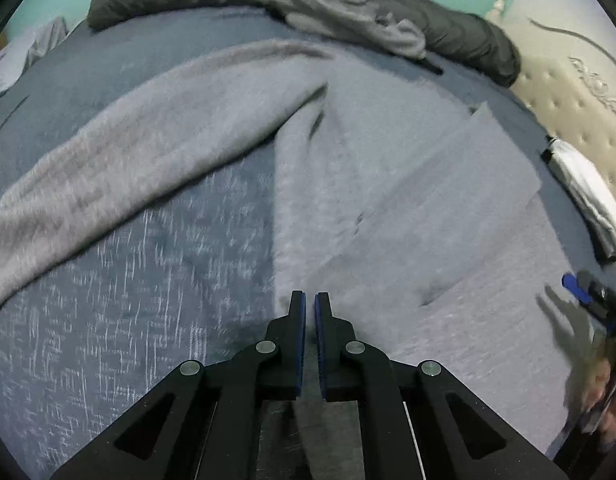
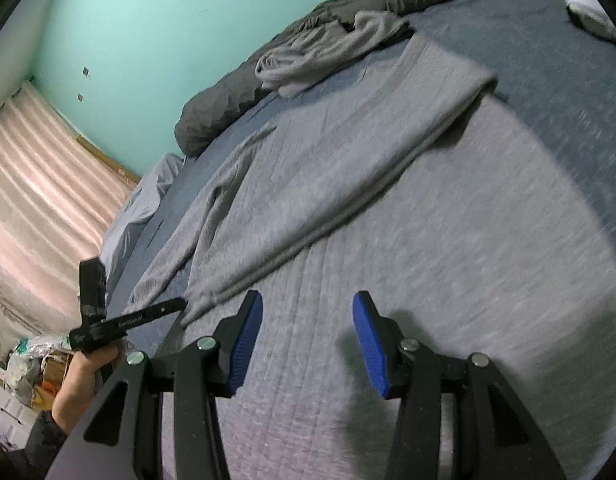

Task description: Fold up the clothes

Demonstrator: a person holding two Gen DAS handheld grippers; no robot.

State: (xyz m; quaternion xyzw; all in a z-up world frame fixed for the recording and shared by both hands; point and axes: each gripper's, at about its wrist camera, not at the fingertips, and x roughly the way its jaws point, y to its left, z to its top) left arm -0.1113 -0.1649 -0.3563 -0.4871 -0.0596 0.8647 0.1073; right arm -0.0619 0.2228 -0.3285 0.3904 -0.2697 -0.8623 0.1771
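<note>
I have a grey long-sleeved garment (image 2: 348, 168) spread on the bed (image 1: 119, 288), its body lying flat under my right side and one sleeve (image 1: 139, 148) trailing off in a long curve across the blue cover toward my left. My left tongs (image 1: 310, 300) are closed, pads nearly together, and I see no cloth caught between them; their tips sit just over the garment's edge where grey meets blue. My right tongs (image 2: 308, 312) stand open above the flat body of the garment, gripping nothing, with their shadow falling on the cloth below. One part of the garment already looks turned in over the body, with a straight folded edge running diagonally, so I judge I am partway through the fold, with the loose sleeve the piece left out of line. The next move, as I see it, calls for opening the left tongs, taking that sleeve near its far end and drawing it across onto the body, while the right tongs pin the body so it does not slide. The cloth is soft and will bunch if I pinch too little of it.
</note>
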